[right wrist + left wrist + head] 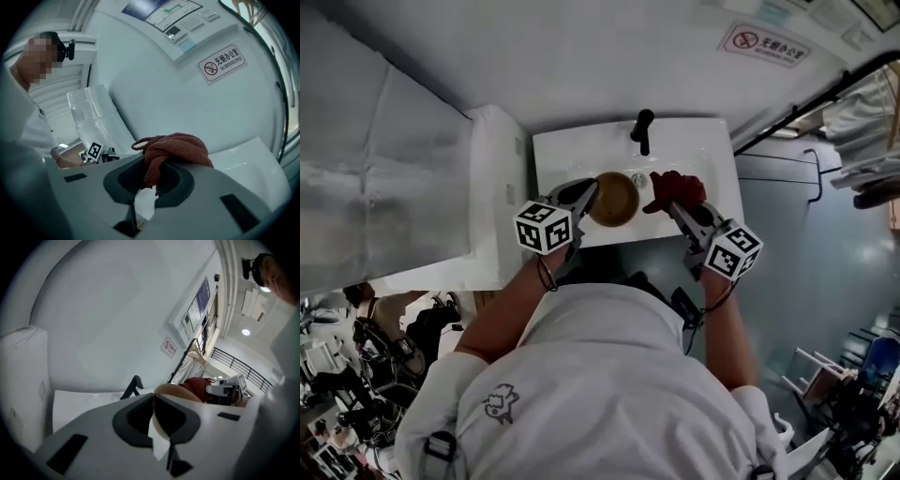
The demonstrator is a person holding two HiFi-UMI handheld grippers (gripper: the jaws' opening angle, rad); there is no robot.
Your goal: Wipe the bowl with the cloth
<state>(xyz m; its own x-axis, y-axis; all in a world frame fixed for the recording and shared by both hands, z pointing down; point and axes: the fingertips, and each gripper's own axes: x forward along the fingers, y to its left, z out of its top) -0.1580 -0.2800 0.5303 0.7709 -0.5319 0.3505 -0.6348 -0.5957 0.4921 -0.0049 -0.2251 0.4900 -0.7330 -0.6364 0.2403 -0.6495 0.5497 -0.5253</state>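
Tan bowl (614, 199) and rust-red cloth (678, 188) are held side by side over a white basin (572, 150) in the head view. The bowl sits at the jaw tips of the left gripper (584, 199), and the cloth bunches at the jaw tips of the right gripper (675, 208). A black tap (643, 129) stands beyond both.

Left gripper view: the jaws are nearly together, pinching the bowl's thin rim, with the cloth just beyond it.

Right gripper view: the jaws clamp a fold of cloth, the rest heaped above them.
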